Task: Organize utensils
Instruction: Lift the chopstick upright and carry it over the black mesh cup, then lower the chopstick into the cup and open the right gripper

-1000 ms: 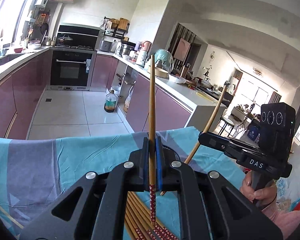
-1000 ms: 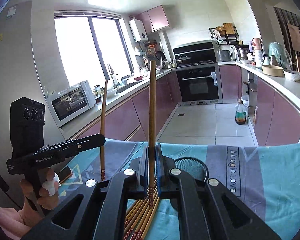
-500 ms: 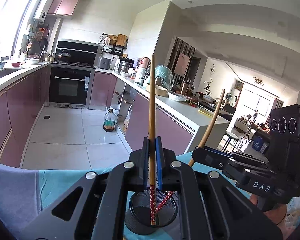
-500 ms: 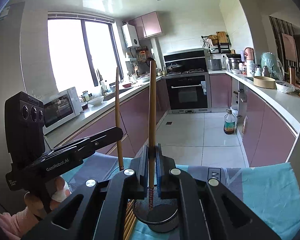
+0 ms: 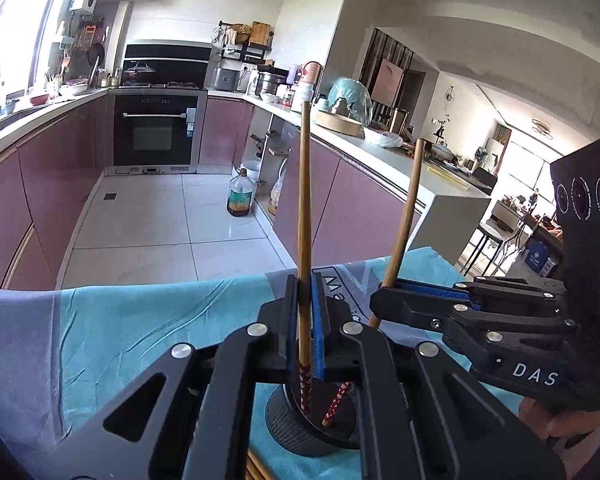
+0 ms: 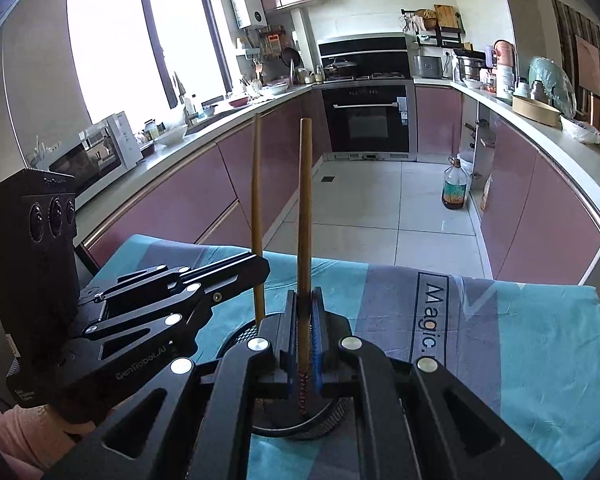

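Chopsticks over the cup: I now have both grippers above the black mesh cylindrical utensil holder (image 5: 312,420) on the teal and grey tablecloth (image 5: 140,320), where a second ago they hung over the loose bundle of chopsticks lying on the cloth. My left gripper (image 5: 306,320) is clamped on one long wooden chopstick with a red patterned tip (image 5: 304,220), upright, its tip already inside the holder's rim. My right gripper (image 6: 305,336) pinches a second wooden chopstick (image 6: 305,220), also dipping into the cup. I judge both are ready for release; more chopsticks (image 5: 256,470) remain beside the holder.
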Demonstrator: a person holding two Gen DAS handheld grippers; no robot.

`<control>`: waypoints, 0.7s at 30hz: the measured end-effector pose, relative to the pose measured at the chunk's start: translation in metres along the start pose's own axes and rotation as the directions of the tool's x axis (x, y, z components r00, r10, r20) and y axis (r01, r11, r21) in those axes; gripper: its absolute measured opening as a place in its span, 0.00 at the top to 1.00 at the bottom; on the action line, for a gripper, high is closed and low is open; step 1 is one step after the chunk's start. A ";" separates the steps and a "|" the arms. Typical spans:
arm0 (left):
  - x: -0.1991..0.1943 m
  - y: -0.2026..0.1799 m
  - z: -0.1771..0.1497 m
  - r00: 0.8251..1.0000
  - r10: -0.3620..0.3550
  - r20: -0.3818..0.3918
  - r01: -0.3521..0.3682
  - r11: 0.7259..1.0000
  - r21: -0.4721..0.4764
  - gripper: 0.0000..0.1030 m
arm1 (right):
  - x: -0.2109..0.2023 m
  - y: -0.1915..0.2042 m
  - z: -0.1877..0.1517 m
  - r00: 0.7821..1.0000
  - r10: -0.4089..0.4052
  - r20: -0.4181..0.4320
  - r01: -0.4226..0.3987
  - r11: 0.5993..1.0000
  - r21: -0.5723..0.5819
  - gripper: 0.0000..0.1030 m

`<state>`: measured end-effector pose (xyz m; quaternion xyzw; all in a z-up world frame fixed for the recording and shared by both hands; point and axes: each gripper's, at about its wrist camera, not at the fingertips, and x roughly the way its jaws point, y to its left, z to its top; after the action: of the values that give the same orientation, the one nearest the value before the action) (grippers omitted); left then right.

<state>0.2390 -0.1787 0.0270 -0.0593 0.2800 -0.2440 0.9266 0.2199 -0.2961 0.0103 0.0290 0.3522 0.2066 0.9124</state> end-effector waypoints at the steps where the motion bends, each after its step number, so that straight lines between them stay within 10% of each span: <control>1: 0.001 0.001 -0.003 1.000 0.003 -0.005 -0.003 1.000 -0.001 0.93 | 0.002 0.000 -0.002 1.000 0.001 -0.008 -0.001 1.000 0.001 0.93; 21: -0.037 0.043 -0.019 0.999 0.049 0.012 -0.049 0.998 0.029 0.58 | -0.024 -0.006 -0.020 0.995 0.051 0.089 -0.055 0.997 0.053 0.68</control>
<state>0.2197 -0.1225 0.0192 -0.0402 0.2725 -0.2249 0.9346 0.1927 -0.3128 0.0093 0.0729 0.3164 0.2194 0.9200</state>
